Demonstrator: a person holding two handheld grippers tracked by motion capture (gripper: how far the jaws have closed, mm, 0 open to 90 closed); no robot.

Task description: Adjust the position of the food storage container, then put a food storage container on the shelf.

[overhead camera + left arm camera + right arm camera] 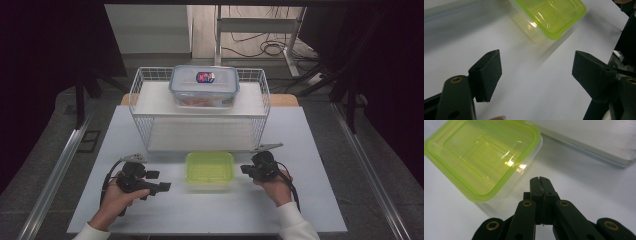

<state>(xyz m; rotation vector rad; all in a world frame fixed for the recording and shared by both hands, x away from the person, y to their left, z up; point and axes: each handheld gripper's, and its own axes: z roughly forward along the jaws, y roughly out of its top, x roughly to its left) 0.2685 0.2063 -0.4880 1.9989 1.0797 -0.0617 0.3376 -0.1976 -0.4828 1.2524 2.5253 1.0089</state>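
The white table (210, 210) carries a wire rack (145, 107) at its far side, at twelve o'clock from the person, with a clear lidded box (204, 86) on the rack's top shelf; just in front of the rack, near the table's middle, lies the green-lidded container (209, 169), flat on the tabletop with its lid up; its long axis runs across the table, from nine o'clock to three o'clock, its short sides facing the two hands; the left gripper (161, 188) sits at the container's eight o'clock, a little apart from it, and in the left gripper view its pads stand wide apart with bare table between them and the container (549, 17) ahead at one o'clock; the right gripper (245, 169) sits at the container's three o'clock, just beside its short side, so it looks the nearer of the two; in the right gripper view its jaws are pressed together on nothing, tips (539, 180) just short of the container's (481, 157) near corner, which lies at ten o'clock.
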